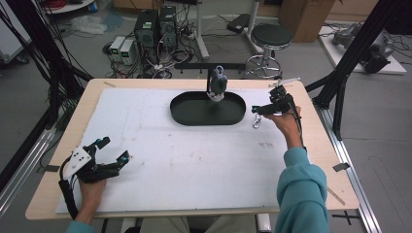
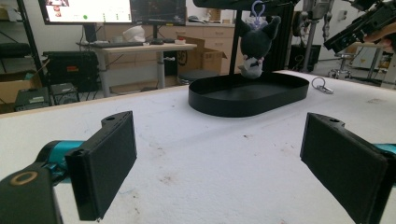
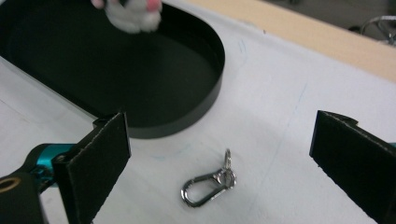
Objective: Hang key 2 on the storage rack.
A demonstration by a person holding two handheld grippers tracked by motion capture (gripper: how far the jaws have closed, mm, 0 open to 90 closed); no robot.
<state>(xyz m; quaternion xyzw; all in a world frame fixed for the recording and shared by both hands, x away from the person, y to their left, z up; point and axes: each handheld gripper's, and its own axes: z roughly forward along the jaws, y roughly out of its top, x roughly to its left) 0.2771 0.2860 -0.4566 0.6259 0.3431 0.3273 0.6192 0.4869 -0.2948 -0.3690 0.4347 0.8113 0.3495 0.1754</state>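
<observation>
Just off the right end of the black oval tray [image 1: 233,118], a small metal carabiner clip [image 3: 208,184] lies flat on the white table cover [image 1: 184,165], and the right gripper [image 1: 256,110] hangs directly over it with its jaws spread wide and nothing between them. I'd judge it is lined up that way to come down and pinch the clip. A dark plush toy [image 1: 217,84] dangles from a stand above the tray's far rim, low enough that anything unhooked would probably drop into the tray; its hook is too small to make out clearly. The left gripper [image 1: 112,158] rests near the table's front left corner, jaws released and empty, well apart from the action, likely just waiting its turn.
</observation>
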